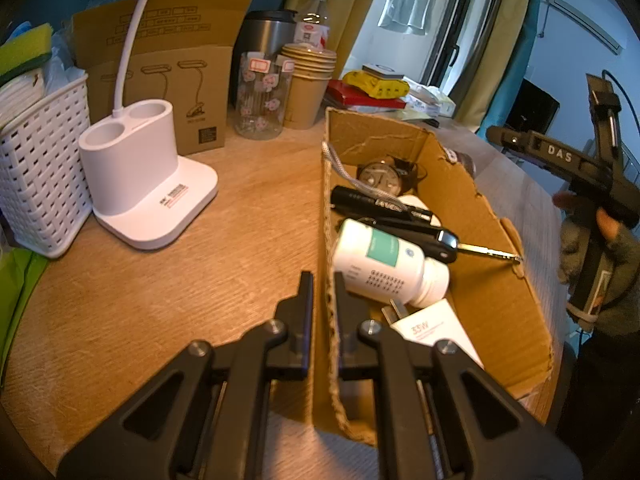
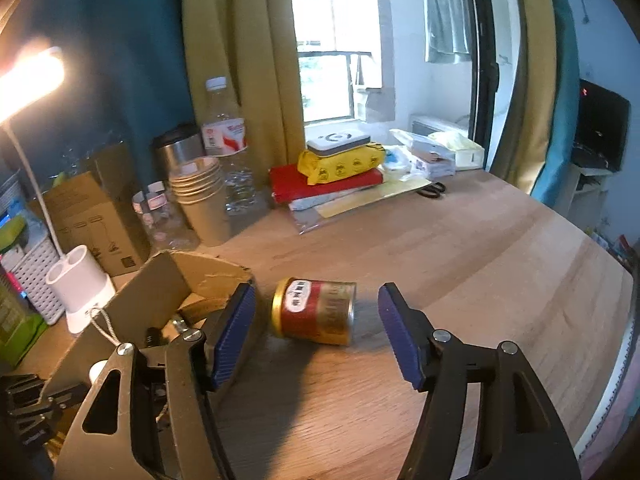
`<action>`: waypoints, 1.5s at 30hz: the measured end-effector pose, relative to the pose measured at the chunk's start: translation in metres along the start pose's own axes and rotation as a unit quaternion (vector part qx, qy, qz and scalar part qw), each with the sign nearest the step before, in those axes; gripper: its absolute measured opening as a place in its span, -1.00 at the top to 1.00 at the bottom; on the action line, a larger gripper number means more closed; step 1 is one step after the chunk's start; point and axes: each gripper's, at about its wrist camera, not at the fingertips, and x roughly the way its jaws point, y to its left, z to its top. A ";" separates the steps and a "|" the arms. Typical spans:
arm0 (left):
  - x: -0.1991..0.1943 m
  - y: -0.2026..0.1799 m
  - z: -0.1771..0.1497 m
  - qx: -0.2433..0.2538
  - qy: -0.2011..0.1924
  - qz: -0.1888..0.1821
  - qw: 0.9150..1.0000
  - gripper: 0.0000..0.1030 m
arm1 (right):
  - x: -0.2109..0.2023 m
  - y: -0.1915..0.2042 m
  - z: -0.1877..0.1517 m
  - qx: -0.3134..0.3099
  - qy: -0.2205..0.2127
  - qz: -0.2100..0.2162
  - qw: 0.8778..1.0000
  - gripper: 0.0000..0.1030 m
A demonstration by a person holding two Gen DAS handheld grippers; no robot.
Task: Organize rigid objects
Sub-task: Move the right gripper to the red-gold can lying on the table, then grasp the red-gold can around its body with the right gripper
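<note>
Tin can [image 2: 314,311], red and gold, lay on its side on the table [image 2: 460,280] just beside the cardboard box [image 1: 492,280], and your right gripper [image 2: 316,332] hung before it with jaws wide and empty. It looked stiff, probably light, slick and prone to roll, so you'd take it across its curved sides. Your left gripper [image 1: 323,296] pinched the box's near wall; open table lay beyond the can, away from the box.

A tin [image 2: 314,311] lies on its side on the table [image 2: 460,264], right of the cardboard box [image 2: 160,280].
</note>
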 end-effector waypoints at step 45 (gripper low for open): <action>0.000 0.000 0.000 0.000 0.000 0.000 1.000 0.82 | 0.086 0.003 -0.003 -0.027 0.089 -0.001 0.996 -0.49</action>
